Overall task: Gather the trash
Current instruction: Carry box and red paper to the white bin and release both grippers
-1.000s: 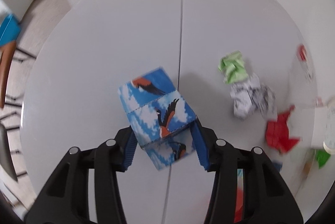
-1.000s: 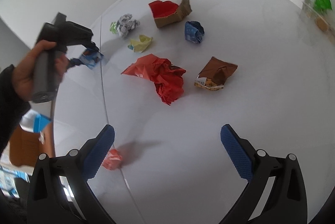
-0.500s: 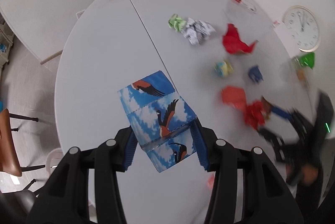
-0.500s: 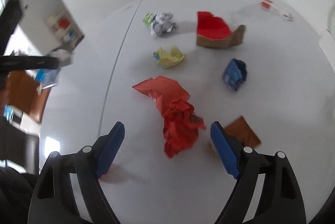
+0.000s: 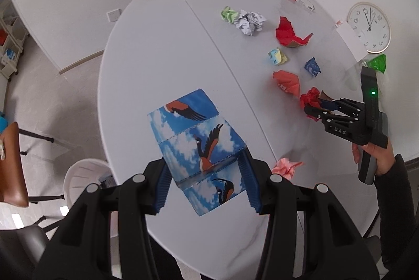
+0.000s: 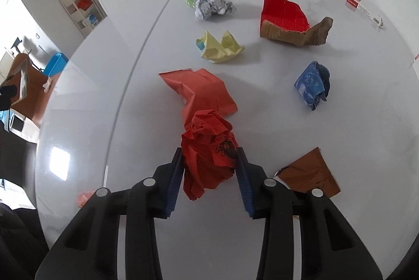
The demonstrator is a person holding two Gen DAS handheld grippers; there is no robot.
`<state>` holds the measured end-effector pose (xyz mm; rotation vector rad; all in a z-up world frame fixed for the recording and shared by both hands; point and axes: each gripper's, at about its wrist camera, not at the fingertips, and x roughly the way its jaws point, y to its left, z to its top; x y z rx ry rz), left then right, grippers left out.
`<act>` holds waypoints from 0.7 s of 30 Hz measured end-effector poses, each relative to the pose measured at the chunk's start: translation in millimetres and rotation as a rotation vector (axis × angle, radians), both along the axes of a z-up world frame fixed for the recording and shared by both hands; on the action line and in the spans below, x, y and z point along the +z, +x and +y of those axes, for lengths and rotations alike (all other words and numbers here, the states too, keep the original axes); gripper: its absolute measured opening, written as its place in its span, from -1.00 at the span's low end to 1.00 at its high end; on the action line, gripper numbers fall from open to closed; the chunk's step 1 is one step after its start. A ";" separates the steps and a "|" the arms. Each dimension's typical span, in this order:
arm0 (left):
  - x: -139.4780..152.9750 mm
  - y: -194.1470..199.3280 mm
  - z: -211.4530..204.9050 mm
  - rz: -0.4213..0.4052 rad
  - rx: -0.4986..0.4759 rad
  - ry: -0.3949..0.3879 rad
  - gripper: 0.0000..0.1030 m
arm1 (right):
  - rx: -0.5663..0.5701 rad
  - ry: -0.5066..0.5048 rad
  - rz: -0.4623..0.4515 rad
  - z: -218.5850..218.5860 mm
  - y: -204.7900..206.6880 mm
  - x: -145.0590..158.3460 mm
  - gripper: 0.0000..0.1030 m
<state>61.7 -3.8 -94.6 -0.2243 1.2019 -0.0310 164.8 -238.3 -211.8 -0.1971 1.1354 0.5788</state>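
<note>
A second ago the right tool [image 6: 209,170] was held wide apart above bare tabletop [image 6: 366,122]; now its jaws are closing, with the crumpled red paper [image 6: 207,149] between them and both pads touching its sides. The paper is seen lying in the middle of the tabletop, its far end overlapping an orange wrapper [image 6: 201,88], so the wrapper may be dragged along when it is lifted. The left tool [image 5: 207,181] remains clenched on the blue bird-print box [image 5: 199,138], which has been carried from low over the tabletop to a higher spot near its left edge. One piece is thus judged collected and a second nearly gripped; several scraps are left towards the far edge.
</note>
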 end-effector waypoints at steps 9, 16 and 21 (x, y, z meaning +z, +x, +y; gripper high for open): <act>9.9 -38.6 37.8 -0.025 0.022 -0.018 -0.08 | -0.085 0.068 -0.057 11.5 -48.0 50.9 -0.24; 4.4 -77.5 96.1 -0.019 0.051 0.009 -0.08 | 0.037 0.217 -0.057 107.3 -112.7 97.4 -0.24; -18.6 -102.6 150.5 0.020 0.113 0.031 -0.08 | 0.156 0.311 0.016 205.9 -144.6 99.0 -0.23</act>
